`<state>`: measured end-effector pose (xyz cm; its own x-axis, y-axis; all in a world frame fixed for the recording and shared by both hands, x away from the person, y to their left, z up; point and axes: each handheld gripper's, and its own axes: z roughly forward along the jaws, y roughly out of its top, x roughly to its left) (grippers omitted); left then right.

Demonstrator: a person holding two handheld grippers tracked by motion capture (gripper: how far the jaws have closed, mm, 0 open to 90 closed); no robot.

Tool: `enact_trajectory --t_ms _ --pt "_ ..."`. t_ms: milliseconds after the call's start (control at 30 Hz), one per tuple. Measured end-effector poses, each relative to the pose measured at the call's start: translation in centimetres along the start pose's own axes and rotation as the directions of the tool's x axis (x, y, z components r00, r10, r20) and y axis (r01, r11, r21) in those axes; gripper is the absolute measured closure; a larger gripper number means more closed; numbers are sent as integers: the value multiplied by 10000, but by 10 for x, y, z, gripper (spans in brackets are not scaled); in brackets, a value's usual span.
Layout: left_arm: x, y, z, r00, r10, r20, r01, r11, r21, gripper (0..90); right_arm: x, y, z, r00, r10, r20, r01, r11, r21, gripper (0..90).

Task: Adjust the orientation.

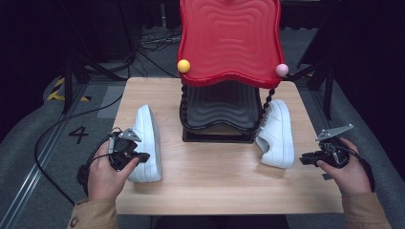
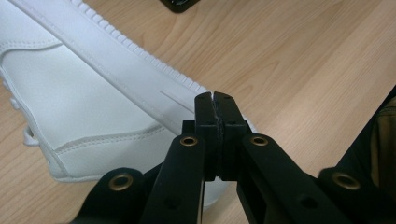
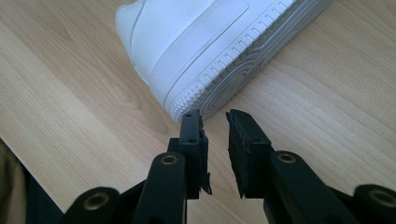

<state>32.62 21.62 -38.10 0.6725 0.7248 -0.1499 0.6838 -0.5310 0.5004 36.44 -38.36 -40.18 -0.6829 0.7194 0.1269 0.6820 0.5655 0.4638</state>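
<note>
Left gripper (image 2: 215,100) jaws pressed together, empty, tips over left white shoe (image 2: 79,107) lying on its side. Right gripper (image 3: 215,116) jaws narrowly apart, empty, near right shoe's (image 3: 205,51) heel; both on table (image 1: 215,176)

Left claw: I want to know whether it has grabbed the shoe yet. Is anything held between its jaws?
No. In the left gripper view the left claw has its jaws pressed together on nothing, beside the white shoe.

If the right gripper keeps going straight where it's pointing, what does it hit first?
Most likely the white shoe: the right gripper aims its slightly parted jaws at that shoe's sole edge, just ahead. Exact gap unclear.
</note>
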Motion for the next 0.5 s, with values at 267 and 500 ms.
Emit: enact_trajectory --t_ms 267,500 --pt "4 -2 15 10000 -95 19 94 9989 457 900 1 0 1 10000 -38 -31 39 10000 42 755" --pt "-7 6 20 9994 124 -319 -94 9958 907 900 1 0 3 10000 -58 -56 58 9999 101 756"
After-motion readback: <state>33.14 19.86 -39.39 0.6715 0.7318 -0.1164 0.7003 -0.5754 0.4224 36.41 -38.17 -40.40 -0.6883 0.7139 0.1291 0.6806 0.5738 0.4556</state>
